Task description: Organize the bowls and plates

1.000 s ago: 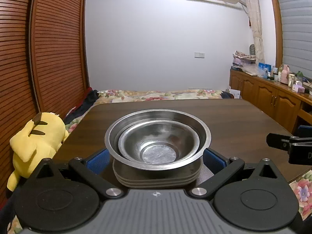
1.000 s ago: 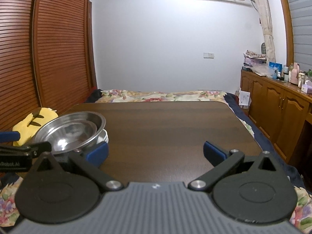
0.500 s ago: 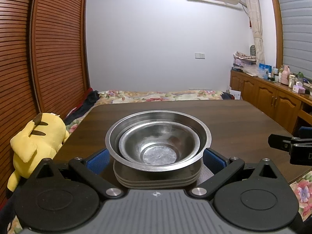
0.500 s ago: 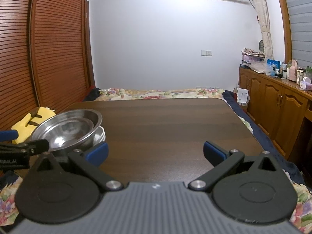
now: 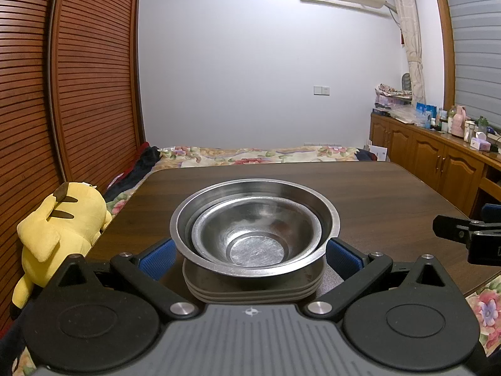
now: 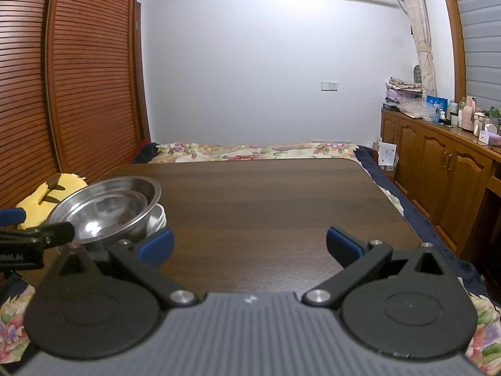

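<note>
Bowls nested on plates at the desk's near left corner

Bowls sit one inside the other: a small round steel bowl point(image 5: 255, 235) rests within a larger round steel bowl point(image 5: 332, 216), and both stand on a stack of grey rounded-square plates point(image 5: 253, 293) on the dark wooden desk point(image 5: 375, 194), close to its near edge and left side. The left gripper point(image 5: 250, 255) has its blue-padded fingers point(image 5: 156, 255) spread wide on either side of the stack, gripping nothing. Its view alone shows the plates' layered edges and the inner bowl's flat bottom; the right gripper's black arm pokes in at the right edge.

The right gripper point(image 6: 250, 246) hovers over bare desk toward the near edge, its fingers point(image 6: 343, 244) likewise spread and empty. From here the bowls point(image 6: 109, 210) appear side-on at the left, the plates point(image 6: 158, 219) mostly hidden behind them. A yellow plush toy point(image 5: 59, 225) lies beyond the desk's left edge.
</note>
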`<state>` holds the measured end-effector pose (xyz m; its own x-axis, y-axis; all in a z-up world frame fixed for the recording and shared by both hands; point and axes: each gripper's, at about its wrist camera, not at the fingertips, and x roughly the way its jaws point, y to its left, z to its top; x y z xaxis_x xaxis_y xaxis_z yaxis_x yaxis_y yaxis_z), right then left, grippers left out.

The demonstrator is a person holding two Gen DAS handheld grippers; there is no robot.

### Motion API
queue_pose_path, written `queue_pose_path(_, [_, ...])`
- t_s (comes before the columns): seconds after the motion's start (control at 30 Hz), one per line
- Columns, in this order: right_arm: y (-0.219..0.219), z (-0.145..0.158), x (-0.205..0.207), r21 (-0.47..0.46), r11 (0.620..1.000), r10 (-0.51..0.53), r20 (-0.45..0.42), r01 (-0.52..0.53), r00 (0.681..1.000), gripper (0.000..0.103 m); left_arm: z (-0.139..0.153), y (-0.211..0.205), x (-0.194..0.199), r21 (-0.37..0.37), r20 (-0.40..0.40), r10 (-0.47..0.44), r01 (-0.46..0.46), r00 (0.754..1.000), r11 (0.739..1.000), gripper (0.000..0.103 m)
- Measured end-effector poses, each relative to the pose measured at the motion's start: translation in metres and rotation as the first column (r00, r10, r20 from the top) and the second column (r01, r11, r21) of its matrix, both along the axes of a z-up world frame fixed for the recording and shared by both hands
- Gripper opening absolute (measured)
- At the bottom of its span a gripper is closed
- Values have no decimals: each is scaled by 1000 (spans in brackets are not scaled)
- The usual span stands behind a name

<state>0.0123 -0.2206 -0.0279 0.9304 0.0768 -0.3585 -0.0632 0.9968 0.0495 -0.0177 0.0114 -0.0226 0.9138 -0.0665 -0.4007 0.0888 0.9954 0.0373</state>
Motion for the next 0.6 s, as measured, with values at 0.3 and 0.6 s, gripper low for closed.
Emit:
queue_pose_path(0.3, [0, 1, -1, 0, 1000, 1, 7, -1, 1000, 103, 1, 0, -1, 2, 4, 1, -1, 1000, 1000, 103])
queue_pose_path(0.6, [0, 1, -1, 2, 1000, -2, 3, 2, 1000, 103, 1, 0, -1, 1, 3, -1, 1, 1000, 1000, 103])
